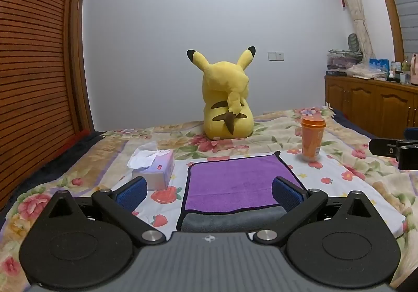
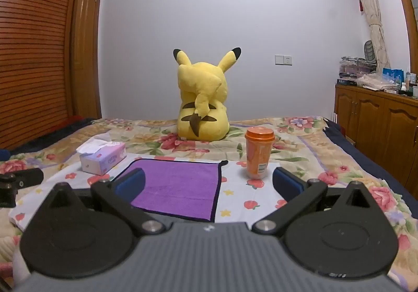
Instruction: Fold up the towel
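Observation:
A purple towel [image 1: 235, 182] with a dark border lies on the flowered bed; its near edge is turned over and shows a grey underside [image 1: 235, 221]. It also shows in the right wrist view [image 2: 180, 187]. My left gripper [image 1: 209, 191] is open and empty, hovering just before the towel's near edge. My right gripper [image 2: 209, 182] is open and empty, near the towel's right side. The right gripper's body shows at the left view's right edge [image 1: 397, 151]; the left gripper's body shows at the right view's left edge [image 2: 18, 182].
A tissue box [image 1: 154, 164] stands left of the towel. An orange cup [image 1: 312, 139] stands at the towel's far right corner. A yellow plush [image 1: 227, 98] sits farther back on the bed. A wooden cabinet [image 2: 378, 124] stands to the right, a slatted wardrobe [image 1: 31, 70] to the left.

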`<move>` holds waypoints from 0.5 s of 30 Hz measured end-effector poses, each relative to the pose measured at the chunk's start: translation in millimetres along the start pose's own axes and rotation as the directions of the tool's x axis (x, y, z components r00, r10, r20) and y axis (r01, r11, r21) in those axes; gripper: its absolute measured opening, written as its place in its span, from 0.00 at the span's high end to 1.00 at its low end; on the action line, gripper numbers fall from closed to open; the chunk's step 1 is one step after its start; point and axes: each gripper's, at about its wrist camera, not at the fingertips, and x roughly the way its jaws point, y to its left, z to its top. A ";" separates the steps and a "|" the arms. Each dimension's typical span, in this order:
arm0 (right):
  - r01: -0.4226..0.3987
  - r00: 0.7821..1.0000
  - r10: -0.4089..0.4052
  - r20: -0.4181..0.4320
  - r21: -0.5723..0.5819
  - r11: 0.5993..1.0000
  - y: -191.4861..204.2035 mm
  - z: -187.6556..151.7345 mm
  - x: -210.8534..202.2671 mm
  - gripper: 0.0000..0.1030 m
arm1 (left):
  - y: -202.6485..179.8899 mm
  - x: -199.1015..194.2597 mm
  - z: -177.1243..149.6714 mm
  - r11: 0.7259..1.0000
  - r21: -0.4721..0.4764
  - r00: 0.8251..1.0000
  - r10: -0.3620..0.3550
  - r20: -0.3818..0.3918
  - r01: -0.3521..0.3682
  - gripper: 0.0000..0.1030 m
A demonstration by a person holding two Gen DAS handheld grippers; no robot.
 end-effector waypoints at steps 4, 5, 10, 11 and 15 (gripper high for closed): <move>-0.001 1.000 0.001 -0.002 0.003 1.000 -0.3 -0.1 0.1 0.00 | 0.1 0.0 0.0 1.000 -0.001 1.000 -0.001 -0.002 0.001 0.00; -0.001 1.000 0.001 -0.003 0.005 1.000 -0.4 -0.1 0.2 0.00 | 0.2 0.1 0.1 1.000 -0.001 1.000 -0.001 -0.003 0.001 0.00; -0.002 1.000 0.002 -0.003 0.007 1.000 -0.8 -0.2 0.3 0.00 | 0.2 0.1 0.1 1.000 0.000 1.000 -0.001 -0.001 0.001 0.00; -0.001 1.000 0.001 -0.003 0.007 1.000 -0.8 -0.2 0.2 0.00 | 0.1 0.0 0.0 1.000 0.000 1.000 -0.001 -0.001 0.001 0.00; -0.001 1.000 0.001 -0.002 0.007 1.000 -0.6 -0.5 0.0 0.00 | 0.2 0.2 0.0 1.000 0.000 1.000 0.000 -0.001 0.000 0.00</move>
